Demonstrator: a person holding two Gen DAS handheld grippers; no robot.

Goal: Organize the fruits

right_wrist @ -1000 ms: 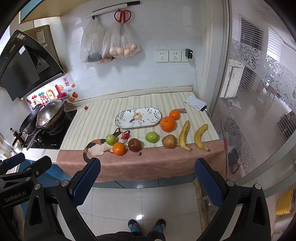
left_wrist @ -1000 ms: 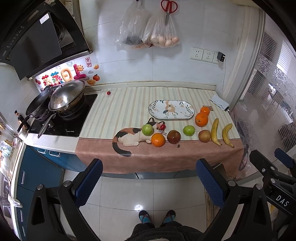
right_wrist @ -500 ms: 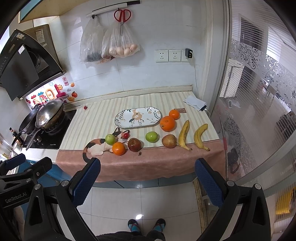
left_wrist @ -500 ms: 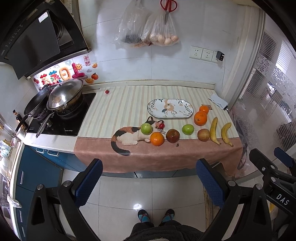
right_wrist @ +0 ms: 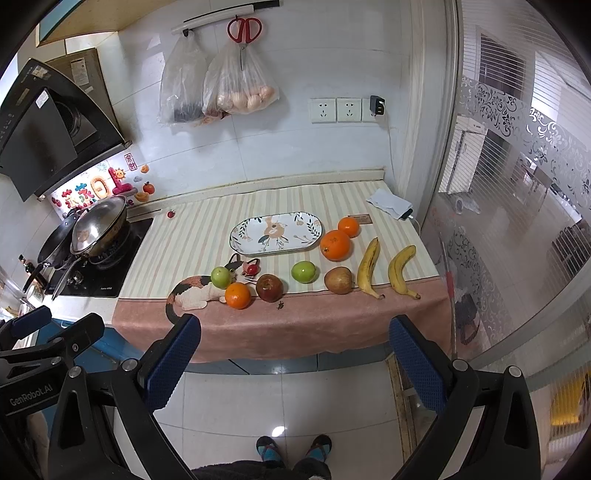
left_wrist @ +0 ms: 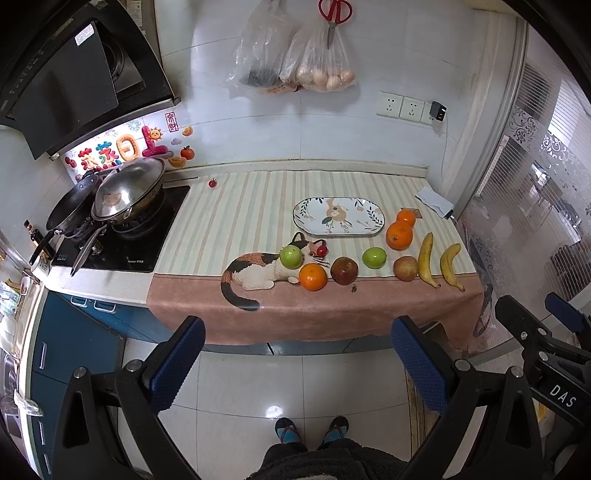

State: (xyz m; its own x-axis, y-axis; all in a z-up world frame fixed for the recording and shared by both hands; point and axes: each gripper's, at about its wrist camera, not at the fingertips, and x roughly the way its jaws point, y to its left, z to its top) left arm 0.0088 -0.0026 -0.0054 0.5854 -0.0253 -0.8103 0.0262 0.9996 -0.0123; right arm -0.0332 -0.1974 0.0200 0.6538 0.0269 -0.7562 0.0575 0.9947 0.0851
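Hovering: both grippers hang over the floor, well short of the bench (left_wrist: 258, 314).
Left gripper (left_wrist: 295, 360): jaws spread wide, nothing between them.
Right gripper (right_wrist: 293, 358): jaws spread wide too, holding nothing.
Plate (left_wrist: 338, 216): oval, flower pattern, bare, toward the back of the striped cloth.
Oranges: a big one (left_wrist: 399, 235) just right of the plate, a small one (left_wrist: 406, 217) touching it behind, a third (left_wrist: 313, 277) at the front by the cat picture (left_wrist: 255, 271).
Apples: a green one (left_wrist: 291, 256) on the cat's head, another green one (left_wrist: 374, 257) further right, a dark red one (left_wrist: 344, 270) between them.
Pear (left_wrist: 405, 268): brownish, just left of the bananas.
Bananas: two, one (left_wrist: 426, 258) beside the other (left_wrist: 450, 266), near the right end.
Pans (left_wrist: 125, 194): stacked on the hob at left.
Bags (left_wrist: 295, 59): hanging on the wall under red scissors (left_wrist: 335, 11).
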